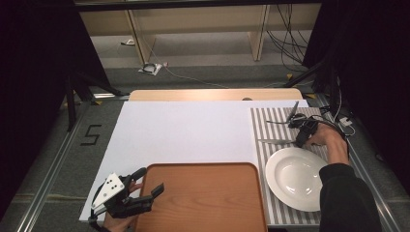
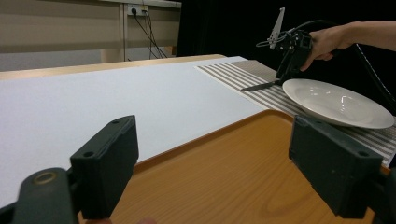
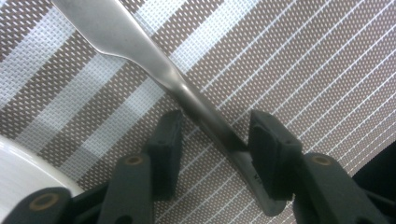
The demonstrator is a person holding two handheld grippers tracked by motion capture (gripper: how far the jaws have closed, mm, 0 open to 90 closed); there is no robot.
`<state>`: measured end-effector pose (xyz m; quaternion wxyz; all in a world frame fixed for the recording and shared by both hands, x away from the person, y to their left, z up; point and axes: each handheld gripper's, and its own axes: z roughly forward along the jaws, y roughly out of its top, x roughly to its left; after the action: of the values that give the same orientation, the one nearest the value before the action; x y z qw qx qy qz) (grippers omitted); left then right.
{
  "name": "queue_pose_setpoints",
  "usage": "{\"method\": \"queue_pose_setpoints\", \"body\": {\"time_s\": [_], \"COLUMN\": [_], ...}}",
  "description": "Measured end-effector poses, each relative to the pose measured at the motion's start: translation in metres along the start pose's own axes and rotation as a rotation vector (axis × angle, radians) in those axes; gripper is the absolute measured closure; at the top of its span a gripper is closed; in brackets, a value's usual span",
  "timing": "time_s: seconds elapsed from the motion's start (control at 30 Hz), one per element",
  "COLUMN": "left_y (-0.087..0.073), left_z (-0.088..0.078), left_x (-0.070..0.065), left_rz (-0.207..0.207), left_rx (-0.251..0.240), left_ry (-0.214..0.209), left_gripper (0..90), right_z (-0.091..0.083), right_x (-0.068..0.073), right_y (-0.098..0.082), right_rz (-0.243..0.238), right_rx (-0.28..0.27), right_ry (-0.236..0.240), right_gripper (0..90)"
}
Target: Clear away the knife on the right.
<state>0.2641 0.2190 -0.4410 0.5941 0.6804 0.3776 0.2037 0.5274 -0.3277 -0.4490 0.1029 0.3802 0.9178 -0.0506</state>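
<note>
Flanking knife [image 3: 187, 95]: plate [image 3: 18, 172], striped mat [image 3: 327, 60]

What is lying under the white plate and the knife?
A striped placemat lies under both the white plate and the knife. The right claw straddles the knife's handle. The mat beneath the plate's middle is covered, so nothing can be told there.

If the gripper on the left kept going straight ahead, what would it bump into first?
Probably the white plate. The left hand-held gripper points across the bare wooden tray toward it, though depth is hard to judge.
</note>
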Motion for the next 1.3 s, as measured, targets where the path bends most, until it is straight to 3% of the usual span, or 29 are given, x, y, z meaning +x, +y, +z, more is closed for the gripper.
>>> {"method": "queue_pose_setpoints", "body": {"time_s": [0.43, 0.63, 1.0, 1.17, 1.23, 1.3], "left_y": [0.0, 0.0, 0.0, 0.001, 0.0, 0.0], "left_z": [0.0, -0.001, -0.001, -0.001, -0.001, 0.0], "left_x": [0.0, 0.0, 0.001, 0.001, 0.002, 0.003], "left_rz": [0.001, 0.003, -0.001, 0.002, -0.002, -0.004], "left_rx": [0.001, -0.001, -0.002, -0.003, -0.002, 0.0], "left_ry": [0.001, 0.003, 0.009, 0.01, 0.012, 0.016], "left_gripper": [15.9, 15.9, 15.9, 15.8, 15.8, 15.9], "right_z": [0.0, 0.0, 0.0, -0.002, -0.01, -0.012], "right_x": [0.002, 0.003, 0.007, 0.007, 0.005, 0.006], "right_y": [0.002, 0.002, 0.001, -0.002, -0.005, -0.005], "right_rz": [-0.01, -0.017, -0.096, -0.104, -0.082, -0.069], "right_rx": [0.003, 0.004, -0.007, -0.045, -0.1, -0.116], "right_ry": [0.03, 0.036, 0.014, 0.018, -0.008, -0.008], "right_gripper": [72.9, 75.4, 80.3, 80.5, 80.5, 80.5]}}
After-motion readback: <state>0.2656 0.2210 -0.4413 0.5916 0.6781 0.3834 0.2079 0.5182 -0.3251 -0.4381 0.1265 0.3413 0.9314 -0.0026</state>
